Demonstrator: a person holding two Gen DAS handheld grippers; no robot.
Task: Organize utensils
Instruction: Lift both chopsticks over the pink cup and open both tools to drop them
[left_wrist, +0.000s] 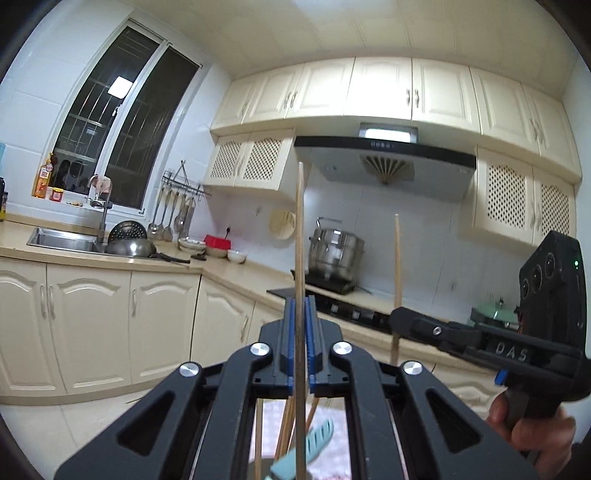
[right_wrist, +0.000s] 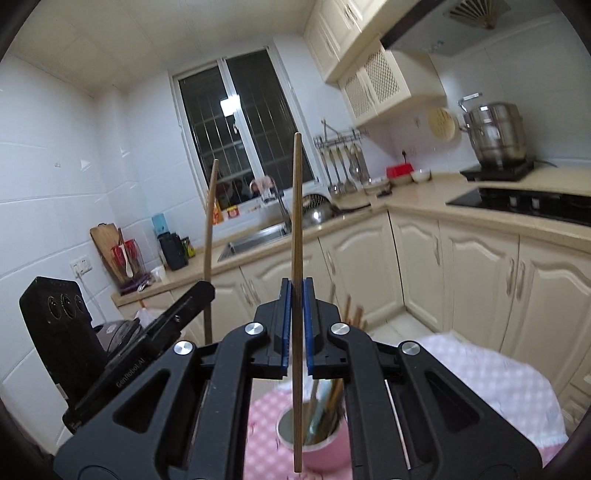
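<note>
My left gripper is shut on a wooden chopstick that stands upright between its blue pads. My right gripper is shut on another wooden chopstick, also upright, with its lower end hanging over a pink cup. The cup stands on a pink checked cloth and holds several chopsticks and a teal utensil. In the left wrist view the right gripper shows at the right with its chopstick. In the right wrist view the left gripper shows at the left with its chopstick. A teal utensil and several chopsticks show below my left gripper.
A kitchen counter runs along the walls with a sink, bowls, hanging ladles, a steel pot and a black cooktop. Cream cabinets stand below and above. A cutting board leans at the left wall.
</note>
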